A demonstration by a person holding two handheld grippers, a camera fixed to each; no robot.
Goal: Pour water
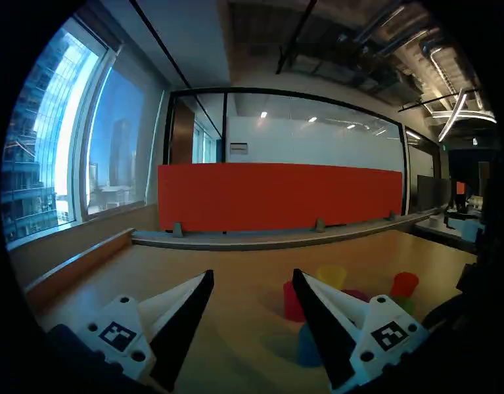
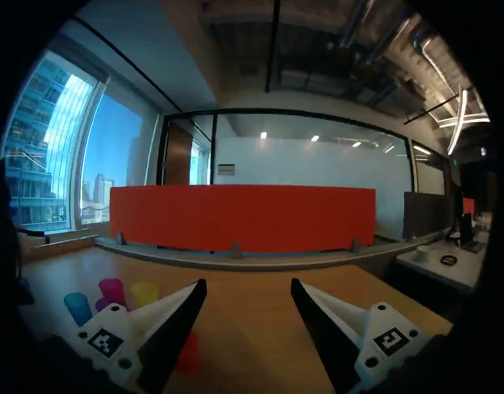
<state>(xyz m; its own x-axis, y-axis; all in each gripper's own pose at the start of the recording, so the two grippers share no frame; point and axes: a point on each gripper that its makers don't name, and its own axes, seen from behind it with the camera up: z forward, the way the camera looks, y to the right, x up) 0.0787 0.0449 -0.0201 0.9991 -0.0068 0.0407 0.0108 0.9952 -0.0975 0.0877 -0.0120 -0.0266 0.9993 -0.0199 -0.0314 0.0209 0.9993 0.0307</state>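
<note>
While the left tongs (image 1: 252, 276) and the right tongs (image 2: 247, 284) hang wide open and empty above the counter (image 2: 252, 328), the coloured cups (image 2: 111, 290) stand clustered untouched.

We are reading no text anywhere; the small wall sign (image 1: 238, 148) above our fingers (image 1: 186, 315) is showing too blurred.

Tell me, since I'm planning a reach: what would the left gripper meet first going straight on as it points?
Likely nothing near: the open left gripper points over the wooden tabletop; the red plastic cup sits just right of its line. Farther on stands the orange divider panel; depth is unclear.
</note>
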